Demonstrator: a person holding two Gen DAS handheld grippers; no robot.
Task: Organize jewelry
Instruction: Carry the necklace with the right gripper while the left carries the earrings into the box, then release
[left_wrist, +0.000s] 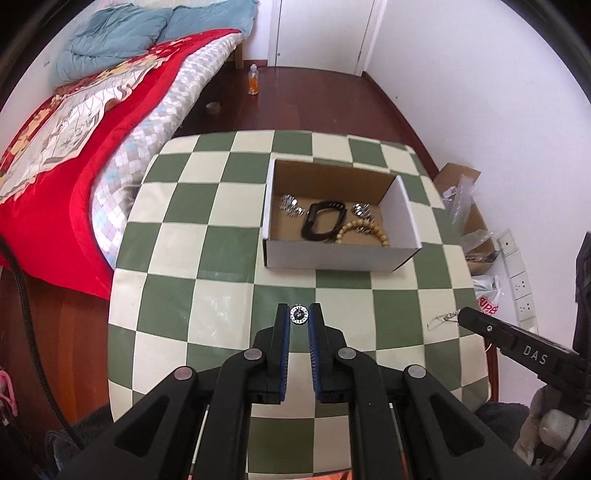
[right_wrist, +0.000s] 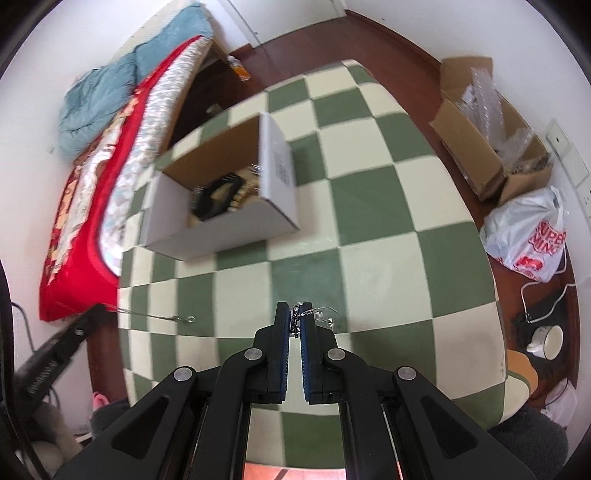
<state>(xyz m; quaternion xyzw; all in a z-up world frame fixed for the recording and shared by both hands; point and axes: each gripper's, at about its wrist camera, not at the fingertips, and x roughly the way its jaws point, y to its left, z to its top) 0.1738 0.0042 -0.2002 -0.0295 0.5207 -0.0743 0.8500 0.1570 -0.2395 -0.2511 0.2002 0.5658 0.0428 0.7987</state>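
My left gripper (left_wrist: 299, 314) is shut on a small round black-and-white ring (left_wrist: 299, 315) held between its blue pads above the checkered table (left_wrist: 207, 254). My right gripper (right_wrist: 294, 314) is shut on a thin silver chain (right_wrist: 314, 312) that trails to the right of its tips; it shows at the right of the left wrist view (left_wrist: 441, 319). An open white cardboard box (left_wrist: 332, 254) sits at mid-table and holds silver pieces (left_wrist: 291, 206), a black bracelet (left_wrist: 323, 221) and a wooden bead bracelet (left_wrist: 364, 229). The box is blurred in the right wrist view (right_wrist: 221, 229).
A bed with a red cover (left_wrist: 74, 155) stands left of the table. A brown carton with plastic packaging (right_wrist: 491, 147) and a white shopping bag (right_wrist: 532, 236) lie on the floor to the right. A bottle (left_wrist: 253, 79) stands on the far floor.
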